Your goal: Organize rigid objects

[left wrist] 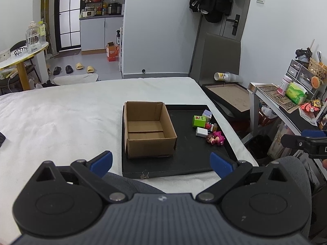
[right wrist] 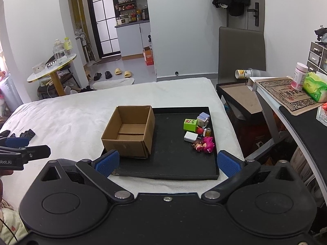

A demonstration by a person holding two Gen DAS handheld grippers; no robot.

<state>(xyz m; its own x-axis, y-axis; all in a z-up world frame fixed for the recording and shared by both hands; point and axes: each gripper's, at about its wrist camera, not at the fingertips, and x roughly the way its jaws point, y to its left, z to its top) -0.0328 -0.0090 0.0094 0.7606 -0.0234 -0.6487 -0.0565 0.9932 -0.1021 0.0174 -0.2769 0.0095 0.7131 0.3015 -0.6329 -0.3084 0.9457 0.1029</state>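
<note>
The left black plastic gripper (left wrist: 161,163) and its right twin (right wrist: 167,162) each carry 2 blue ribbed fingertip pads (left wrist: 103,160) and silver pivot screws.

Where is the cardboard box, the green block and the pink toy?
cardboard box (right wrist: 130,145), right wrist view, front wall.
green block (right wrist: 190,125), right wrist view, front face.
pink toy (right wrist: 208,145), right wrist view, its body.
</note>
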